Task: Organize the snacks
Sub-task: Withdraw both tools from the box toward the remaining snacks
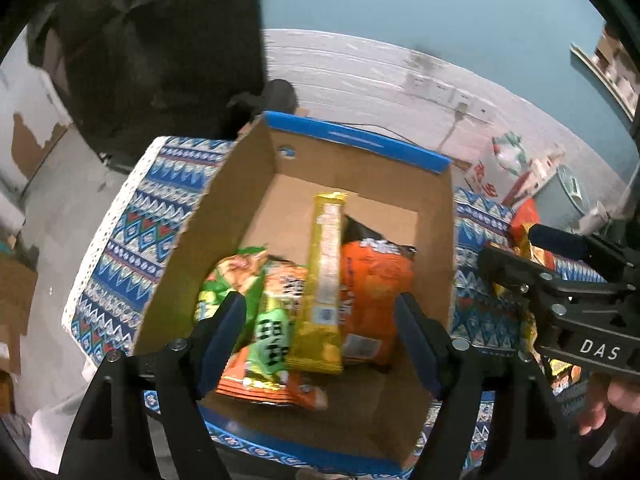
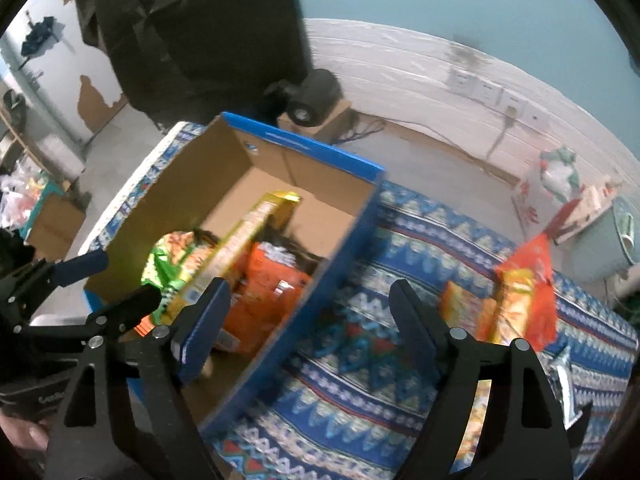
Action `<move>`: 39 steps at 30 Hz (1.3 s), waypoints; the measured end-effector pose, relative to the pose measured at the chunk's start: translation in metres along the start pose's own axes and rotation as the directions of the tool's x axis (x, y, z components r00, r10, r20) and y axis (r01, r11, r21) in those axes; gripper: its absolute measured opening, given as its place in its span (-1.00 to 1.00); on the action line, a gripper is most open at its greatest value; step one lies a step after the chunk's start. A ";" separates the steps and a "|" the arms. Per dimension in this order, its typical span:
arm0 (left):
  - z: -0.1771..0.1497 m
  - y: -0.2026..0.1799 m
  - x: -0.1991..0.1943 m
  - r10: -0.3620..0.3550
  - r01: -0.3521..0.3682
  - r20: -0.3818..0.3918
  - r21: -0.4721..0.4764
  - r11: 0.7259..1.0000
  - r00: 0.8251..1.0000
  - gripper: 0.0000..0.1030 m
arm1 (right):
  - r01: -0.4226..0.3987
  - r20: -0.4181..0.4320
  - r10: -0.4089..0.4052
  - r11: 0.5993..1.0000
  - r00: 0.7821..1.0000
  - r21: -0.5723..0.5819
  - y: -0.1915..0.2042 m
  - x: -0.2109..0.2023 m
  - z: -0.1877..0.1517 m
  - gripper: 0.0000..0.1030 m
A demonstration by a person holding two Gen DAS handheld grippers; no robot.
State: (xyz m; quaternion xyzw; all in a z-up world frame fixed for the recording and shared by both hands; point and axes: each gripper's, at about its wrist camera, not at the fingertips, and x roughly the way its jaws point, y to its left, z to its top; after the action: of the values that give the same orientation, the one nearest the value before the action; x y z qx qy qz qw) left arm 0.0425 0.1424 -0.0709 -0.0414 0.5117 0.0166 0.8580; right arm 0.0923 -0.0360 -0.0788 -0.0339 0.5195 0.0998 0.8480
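Note:
A cardboard box (image 1: 248, 200) with a blue rim stands on a blue patterned tablecloth (image 2: 360, 360). Inside lie a long yellow packet (image 1: 326, 280), an orange bag (image 1: 372, 288), a green bag (image 1: 236, 276) and another orange-and-green bag (image 1: 272, 360). My left gripper (image 1: 320, 304) hangs open above these snacks, nothing pressed between its pads. My right gripper (image 2: 309, 286) is open too, over the box's right wall and the cloth beside it, holding nothing. Right of the box, red and yellow snack packets (image 2: 524, 292) lie on the cloth. Each gripper shows at the edge of the other's view.
A person's hand (image 1: 616, 400) holds the right gripper. Behind the table a black round device (image 2: 316, 96) sits on a carton. Dark fabric (image 2: 192, 20) hangs at the back left. Boxes and a green-and-white item (image 2: 560, 172) crowd the far right floor.

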 end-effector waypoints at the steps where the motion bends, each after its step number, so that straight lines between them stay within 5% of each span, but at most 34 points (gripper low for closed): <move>1: 0.000 -0.007 0.001 -0.001 0.001 -0.002 0.014 1.000 1.000 0.51 | 0.007 0.001 -0.007 1.000 1.000 0.004 -0.004 -0.002 -0.003 0.58; 24: -0.034 -0.165 0.013 -0.037 0.056 -0.063 0.343 0.938 0.997 0.51 | 0.127 -0.030 -0.124 0.968 0.992 0.217 -0.149 -0.062 -0.085 0.58; 39: -0.073 -0.224 0.047 0.007 0.068 -0.155 0.473 0.878 0.988 0.51 | 0.250 -0.247 -0.197 0.946 0.949 0.207 -0.199 -0.029 -0.170 0.58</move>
State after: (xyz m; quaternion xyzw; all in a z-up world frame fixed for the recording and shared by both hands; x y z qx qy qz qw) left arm 0.0168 -0.0880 -0.1346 0.1619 0.5631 -0.1266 0.8004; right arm -0.0285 -0.2617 -0.1404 -0.0029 0.6121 -0.0642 0.7881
